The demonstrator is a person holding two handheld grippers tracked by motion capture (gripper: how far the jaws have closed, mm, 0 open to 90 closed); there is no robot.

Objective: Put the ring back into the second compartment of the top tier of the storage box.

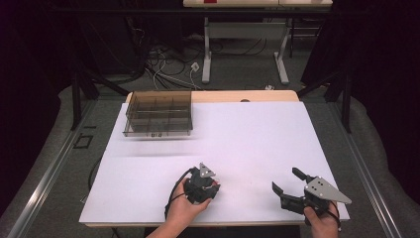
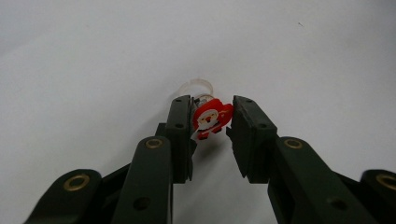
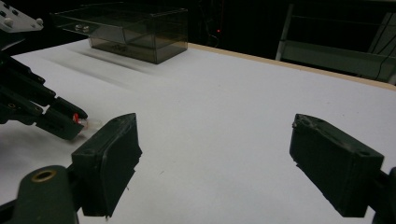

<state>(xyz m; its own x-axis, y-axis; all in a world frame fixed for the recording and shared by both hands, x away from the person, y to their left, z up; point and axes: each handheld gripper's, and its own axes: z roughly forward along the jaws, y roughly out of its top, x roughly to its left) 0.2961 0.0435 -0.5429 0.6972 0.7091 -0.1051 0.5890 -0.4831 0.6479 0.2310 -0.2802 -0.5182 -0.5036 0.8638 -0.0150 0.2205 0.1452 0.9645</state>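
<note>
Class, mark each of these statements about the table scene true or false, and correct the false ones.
1. The left gripper has a small red Santa figure between its jaws. True.
2. The right gripper is clamped on a blue block. False: its jaws stand wide apart with nothing between them.
3. The smoky transparent plastic compartment box sits at the far left of the white table. True.
4. The Santa figure lies inside the compartment box. False: it is at the left gripper, near the table's front edge.
5. The right gripper rests on top of the box. False: it is held at the table's near right corner, well apart from the box.
</note>
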